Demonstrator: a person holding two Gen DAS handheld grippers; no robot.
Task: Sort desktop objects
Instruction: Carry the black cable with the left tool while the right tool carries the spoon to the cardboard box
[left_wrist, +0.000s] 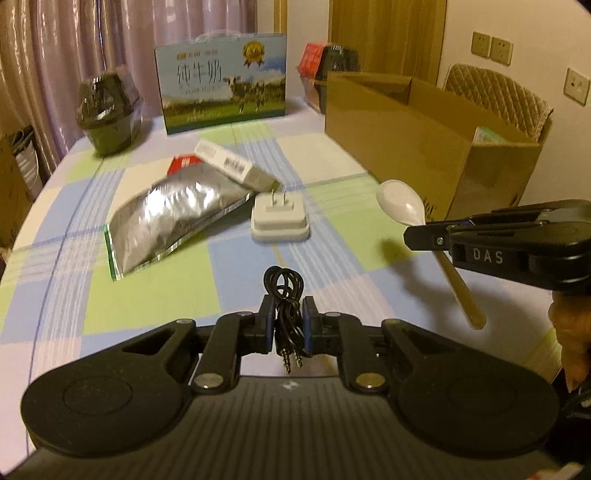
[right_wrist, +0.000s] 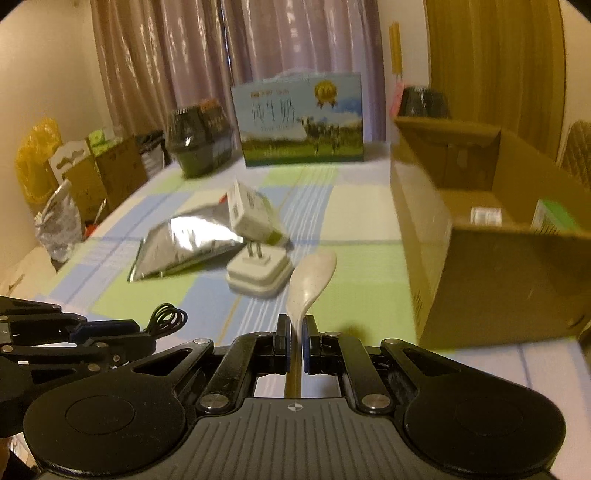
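My left gripper is shut on a coiled black audio cable, held above the checked tablecloth; its two jack plugs hang toward the camera. My right gripper is shut on the handle of a white spoon, bowl pointing away. In the left wrist view the right gripper comes in from the right with the spoon sticking out of it. The left gripper with the cable shows at the left of the right wrist view. A silver foil pouch, a white plug adapter and a white carton lie on the table.
An open cardboard box stands at the right and holds a few small items. A milk gift box and dark wrapped bowls stand at the far edge. A red packet peeks from behind the pouch. Bags and cartons stand on the floor to the left.
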